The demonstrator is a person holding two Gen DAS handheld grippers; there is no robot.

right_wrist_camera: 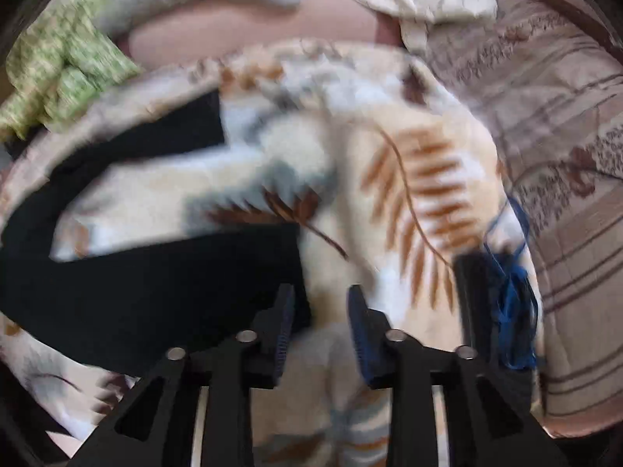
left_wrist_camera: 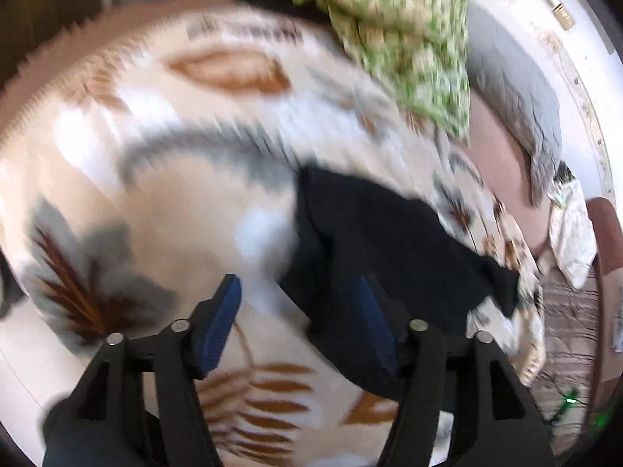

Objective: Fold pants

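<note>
Black pants (left_wrist_camera: 381, 233) lie on a cream blanket with brown leaf prints (left_wrist_camera: 175, 194). In the left wrist view they spread from the middle to the right, and my left gripper (left_wrist_camera: 300, 292) is open and empty just above their near edge. In the right wrist view the pants (right_wrist_camera: 155, 292) lie at the left with two legs spread apart. My right gripper (right_wrist_camera: 319, 303) is open and empty, its left finger at the end of the nearer leg. Both views are blurred by motion.
A green patterned cloth (left_wrist_camera: 409, 39) lies bunched at the far side of the blanket; it also shows in the right wrist view (right_wrist_camera: 58, 78). A grey pillow (left_wrist_camera: 514, 89) and white bag (left_wrist_camera: 572, 233) lie right. A dark object with blue cord (right_wrist_camera: 502, 303) sits right of my right gripper.
</note>
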